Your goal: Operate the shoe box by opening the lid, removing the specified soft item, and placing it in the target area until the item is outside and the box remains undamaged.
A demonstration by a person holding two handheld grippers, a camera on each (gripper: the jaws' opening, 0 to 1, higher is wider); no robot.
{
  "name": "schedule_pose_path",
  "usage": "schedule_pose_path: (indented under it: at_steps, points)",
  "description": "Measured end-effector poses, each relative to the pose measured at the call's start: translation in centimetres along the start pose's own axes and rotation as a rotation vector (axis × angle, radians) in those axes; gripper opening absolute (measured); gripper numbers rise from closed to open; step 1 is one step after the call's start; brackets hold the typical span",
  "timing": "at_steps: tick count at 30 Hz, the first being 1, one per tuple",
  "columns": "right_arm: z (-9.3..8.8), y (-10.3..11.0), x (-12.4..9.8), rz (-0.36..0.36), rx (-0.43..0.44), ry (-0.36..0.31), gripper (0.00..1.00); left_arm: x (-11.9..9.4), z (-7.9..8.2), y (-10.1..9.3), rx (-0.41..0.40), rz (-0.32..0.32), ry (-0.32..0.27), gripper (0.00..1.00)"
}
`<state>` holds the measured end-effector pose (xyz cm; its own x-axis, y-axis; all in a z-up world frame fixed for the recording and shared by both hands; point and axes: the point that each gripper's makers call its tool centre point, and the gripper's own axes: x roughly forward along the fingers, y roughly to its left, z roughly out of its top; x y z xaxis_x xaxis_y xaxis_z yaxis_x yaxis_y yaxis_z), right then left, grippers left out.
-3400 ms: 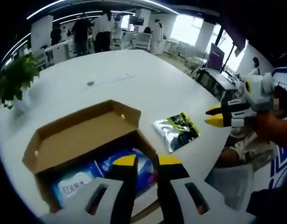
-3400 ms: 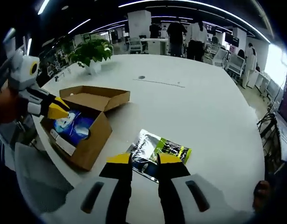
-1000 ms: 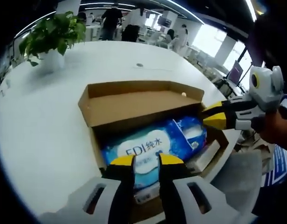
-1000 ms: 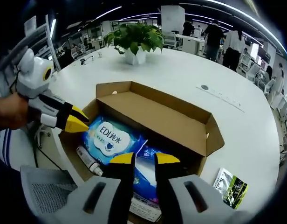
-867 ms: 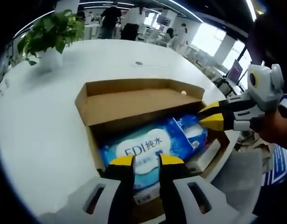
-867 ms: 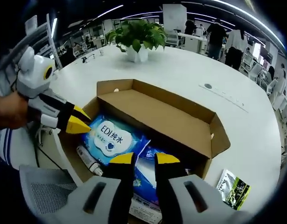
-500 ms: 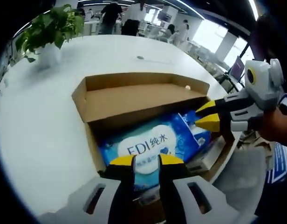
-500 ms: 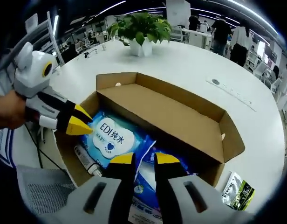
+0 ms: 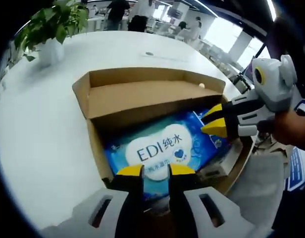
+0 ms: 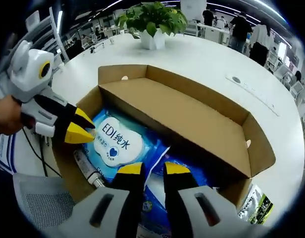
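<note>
Inside the open shoe box [image 9: 142, 99], near-closed left gripper [image 9: 155, 171] and right gripper [image 10: 146, 168] fingers partly hide the wipes pack [image 9: 160, 151].

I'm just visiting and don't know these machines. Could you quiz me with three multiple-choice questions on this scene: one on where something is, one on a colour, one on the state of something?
1. Where does the potted plant stand?
A. on the white table beyond the box
B. inside the box
C. on the floor

2. What colour is the wipes pack in the box?
A. red
B. blue with a white label
C. plain black

3. How is the lid of the cardboard box?
A. taped shut
C. folded back, open
B. lying on the floor

Answers: 1 A, it stands on the table past the lid. 2 B, blue wrap, white label. 3 C, the lid is folded back and the contents show.
</note>
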<state>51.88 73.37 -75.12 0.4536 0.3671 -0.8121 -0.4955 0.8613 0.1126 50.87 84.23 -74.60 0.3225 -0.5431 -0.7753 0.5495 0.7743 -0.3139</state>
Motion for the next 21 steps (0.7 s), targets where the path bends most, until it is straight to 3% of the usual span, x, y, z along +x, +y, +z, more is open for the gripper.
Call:
schedule_pose_path:
  at_steps: [21]
  points:
    - [-0.2, 0.3, 1.9, 0.039, 0.019, 0.043, 0.11, 0.6, -0.2, -0.1, 0.004, -0.011, 0.019, 0.16]
